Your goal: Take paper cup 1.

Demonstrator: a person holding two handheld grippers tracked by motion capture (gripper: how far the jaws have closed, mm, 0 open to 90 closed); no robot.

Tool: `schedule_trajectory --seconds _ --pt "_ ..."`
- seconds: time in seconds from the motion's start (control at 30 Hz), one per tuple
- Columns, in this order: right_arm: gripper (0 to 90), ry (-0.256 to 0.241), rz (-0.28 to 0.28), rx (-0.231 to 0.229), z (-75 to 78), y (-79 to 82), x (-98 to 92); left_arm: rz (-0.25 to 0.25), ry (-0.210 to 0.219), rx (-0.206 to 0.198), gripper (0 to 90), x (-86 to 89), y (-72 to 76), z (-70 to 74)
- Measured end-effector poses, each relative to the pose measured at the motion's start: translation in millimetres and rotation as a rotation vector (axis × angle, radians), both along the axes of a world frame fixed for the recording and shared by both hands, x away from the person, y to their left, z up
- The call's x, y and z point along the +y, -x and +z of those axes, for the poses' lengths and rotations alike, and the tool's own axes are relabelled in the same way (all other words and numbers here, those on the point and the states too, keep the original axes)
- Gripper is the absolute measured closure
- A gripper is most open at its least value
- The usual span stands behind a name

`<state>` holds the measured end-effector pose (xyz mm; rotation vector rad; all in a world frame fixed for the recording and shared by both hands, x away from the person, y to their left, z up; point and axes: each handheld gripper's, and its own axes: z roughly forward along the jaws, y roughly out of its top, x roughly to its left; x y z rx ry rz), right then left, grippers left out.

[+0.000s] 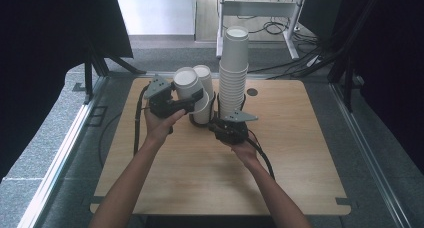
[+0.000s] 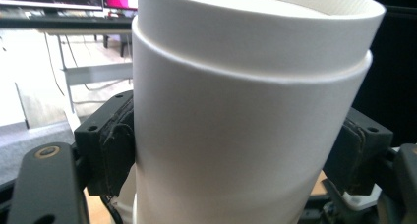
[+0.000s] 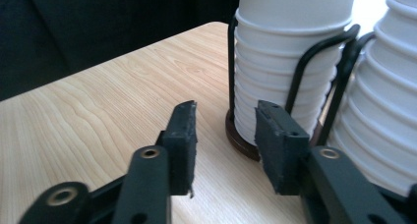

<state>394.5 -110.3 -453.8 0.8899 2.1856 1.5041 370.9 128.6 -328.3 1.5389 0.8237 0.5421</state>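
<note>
Wooden table [image 1: 200,168] carried black wire rack [image 1: 216,100] of white cup stacks; in high view left gripper [image 1: 192,102] gripped tilted paper cup [image 1: 190,88] just left of tall stack [image 1: 234,73] — left hand nearer. Left gripper view: pads [image 2: 115,150] pressed cup's sides, long axis roughly upright. Right gripper view: right gripper [image 3: 223,130] stood narrowly parted, empty, beside rack base [image 3: 241,140].

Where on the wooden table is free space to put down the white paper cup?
The light wooden table is bare along its near edge and between the forearms, also right of the tall stack of white paper cups. The far middle is crowded: black wire holder, shorter cup stack, both grippers.
</note>
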Motion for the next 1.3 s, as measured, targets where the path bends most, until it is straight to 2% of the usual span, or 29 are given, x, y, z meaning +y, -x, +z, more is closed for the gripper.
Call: schedule_trajectory --seconds 0.03,0.1,0.17,0.2,0.37,0.4,0.43,0.5,0.53,0.57,0.6,0.7,0.73,0.87,0.97,1.0,1.07,1.13,1.23,1.27,1.3 --pt "59.1 0.000 0.000 0.000 0.0 0.0 0.0 0.000 0.000 0.000 18.3 0.0 0.0 0.0" --pt "55.2 0.004 -0.011 -0.036 -3.0 11.0 -5.8 -0.010 -0.007 0.017 18.3 2.2 2.9 -10.1" --pt "53.5 0.005 -0.010 -0.038 -3.9 14.5 -7.8 -0.010 -0.015 0.015 18.3 2.5 3.8 -12.2" --pt "51.3 0.007 -0.016 -0.049 -5.8 21.2 -12.4 -0.016 -0.022 0.018 18.3 3.0 7.0 -17.7" --pt "47.8 -0.017 -0.025 -0.037 -10.0 33.5 -23.1 -0.035 -0.030 0.024 18.2 2.7 16.6 -28.4" --pt "45.8 -0.026 -0.028 -0.045 -12.5 39.4 -28.0 -0.046 -0.036 0.021 18.2 1.8 22.9 -33.5" --pt "44.9 -0.023 -0.030 -0.050 -13.3 41.3 -29.5 -0.046 -0.036 0.021 18.2 1.8 22.9 -33.5" --pt "44.0 -0.021 -0.035 -0.055 -14.5 44.2 -31.9 -0.050 -0.040 0.022 18.1 0.9 30.5 -40.4" --pt "42.7 -0.038 -0.038 -0.046 -16.1 48.6 -35.7 -0.045 -0.049 0.030 18.1 -0.4 35.1 -46.6" --pt "42.7 -0.038 -0.038 -0.046 -16.1 48.6 -35.7 -0.045 -0.049 0.030 18.1 -0.4 35.1 -46.6" --pt "42.2 -0.054 -0.040 -0.041 -17.5 53.6 -39.2 -0.041 -0.049 0.044 18.1 -1.8 40.6 -54.1" --pt "40.9 -0.043 -0.032 -0.040 -17.6 58.3 -41.4 -0.046 -0.051 0.054 18.1 -3.2 44.4 -59.1" --pt "38.5 -0.020 -0.021 -0.058 -16.4 63.5 -43.8 -0.044 -0.068 0.059 18.1 -5.2 48.3 -63.6" --pt "35.6 -0.039 -0.001 -0.061 -13.4 71.1 -49.9 -0.057 -0.086 0.074 18.1 -9.0 54.5 -70.7" --pt "34.6 -0.032 -0.002 -0.072 -10.5 75.1 -52.0 -0.061 -0.088 0.079 18.1 -9.8 57.6 -74.1" --pt "34.1 -0.038 0.003 -0.073 -9.7 77.1 -52.8 -0.070 -0.062 0.091 18.1 -10.2 60.5 -78.6" --pt "33.7 -0.034 0.009 -0.078 -9.2 78.4 -53.5 -0.076 -0.054 0.094 18.1 -11.0 61.4 -81.3" --pt "33.0 -0.020 0.008 -0.089 -7.7 80.8 -55.1 -0.074 -0.064 0.095 18.1 -13.2 62.9 -86.6" --pt "31.1 -0.034 0.006 -0.094 -4.1 85.2 -61.0 -0.089 -0.051 0.106 18.1 -14.0 64.2 -95.0" --pt "30.3 -0.047 0.002 -0.096 -2.2 87.6 -64.6 -0.095 -0.058 0.126 18.1 -15.8 63.3 -100.9" --pt "30.3 -0.047 0.002 -0.096 -2.2 87.6 -64.6 -0.095 -0.058 0.126 18.1 -15.8 63.3 -100.9"
